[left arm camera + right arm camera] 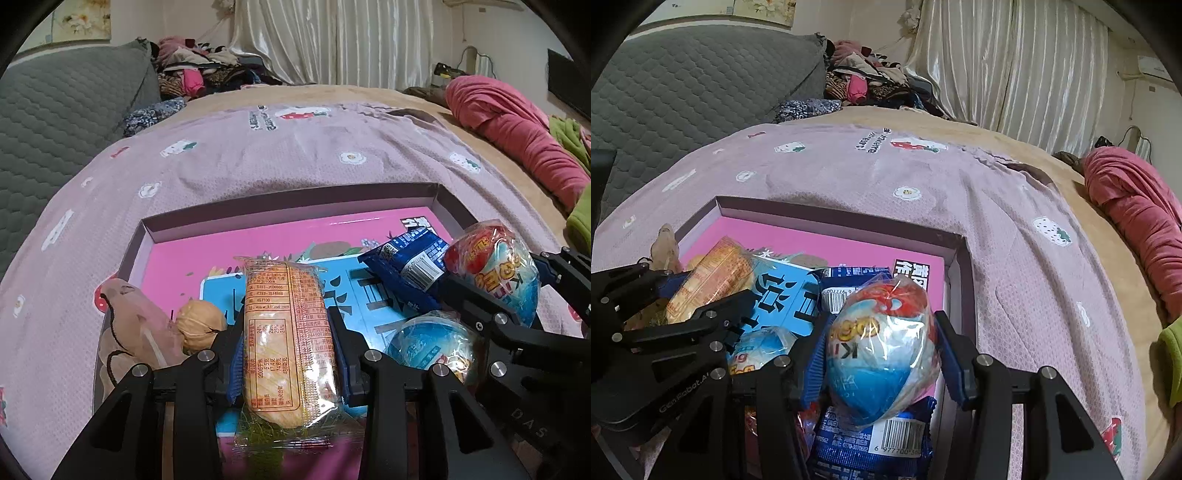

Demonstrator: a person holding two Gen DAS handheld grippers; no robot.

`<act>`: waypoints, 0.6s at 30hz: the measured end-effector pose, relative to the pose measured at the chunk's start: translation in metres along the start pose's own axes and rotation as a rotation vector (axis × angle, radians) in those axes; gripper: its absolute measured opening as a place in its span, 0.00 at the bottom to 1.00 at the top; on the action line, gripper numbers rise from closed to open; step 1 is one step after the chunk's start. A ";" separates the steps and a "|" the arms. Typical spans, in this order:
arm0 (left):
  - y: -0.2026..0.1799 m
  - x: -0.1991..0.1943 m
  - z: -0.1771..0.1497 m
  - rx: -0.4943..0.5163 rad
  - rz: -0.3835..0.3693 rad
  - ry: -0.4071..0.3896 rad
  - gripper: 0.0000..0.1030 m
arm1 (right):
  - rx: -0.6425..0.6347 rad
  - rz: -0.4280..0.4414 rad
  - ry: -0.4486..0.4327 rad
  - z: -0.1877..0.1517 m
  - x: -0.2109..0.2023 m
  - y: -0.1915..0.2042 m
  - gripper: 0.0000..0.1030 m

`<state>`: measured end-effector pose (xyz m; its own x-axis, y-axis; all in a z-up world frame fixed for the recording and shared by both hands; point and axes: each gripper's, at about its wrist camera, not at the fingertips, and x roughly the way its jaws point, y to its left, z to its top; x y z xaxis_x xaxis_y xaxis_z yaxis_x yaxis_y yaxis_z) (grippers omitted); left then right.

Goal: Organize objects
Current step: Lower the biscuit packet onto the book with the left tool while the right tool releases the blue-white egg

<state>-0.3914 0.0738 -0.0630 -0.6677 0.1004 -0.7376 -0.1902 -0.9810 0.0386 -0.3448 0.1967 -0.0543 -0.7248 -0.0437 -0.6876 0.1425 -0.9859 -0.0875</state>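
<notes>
A shallow box [295, 206] with a pink printed floor lies on the bed. My left gripper [288, 332] is shut on a clear-wrapped orange snack pack [284, 302], held lengthwise just over the box's near edge. My right gripper [882, 325] is shut on a wrapped red and blue toy egg [882, 354] above blue snack packets [871, 439] in the box's right part [831, 218]. A second wrapped egg [432, 347] lies between the two grippers. A walnut [201, 325] and a beige pouch [129, 325] sit at the box's left side.
The box rests on a lilac blanket [258, 162] with small prints. A grey quilted headboard [55, 122] stands to the left. A rolled pink blanket [517, 125] and green cloth [1171, 354] lie to the right. Piled clothes [871, 81] and curtains are at the back.
</notes>
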 end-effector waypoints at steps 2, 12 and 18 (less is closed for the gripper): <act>0.001 0.002 0.000 -0.005 -0.005 0.006 0.39 | 0.001 0.002 0.001 0.000 0.000 0.000 0.52; 0.001 0.005 -0.001 -0.010 -0.008 0.023 0.39 | 0.006 -0.002 0.001 0.000 0.000 -0.001 0.52; 0.001 0.002 -0.001 -0.008 -0.009 0.022 0.47 | 0.003 -0.004 -0.001 0.000 -0.002 -0.003 0.56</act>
<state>-0.3921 0.0732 -0.0650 -0.6499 0.1053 -0.7527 -0.1904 -0.9813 0.0271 -0.3436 0.1993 -0.0526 -0.7257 -0.0402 -0.6869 0.1376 -0.9866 -0.0877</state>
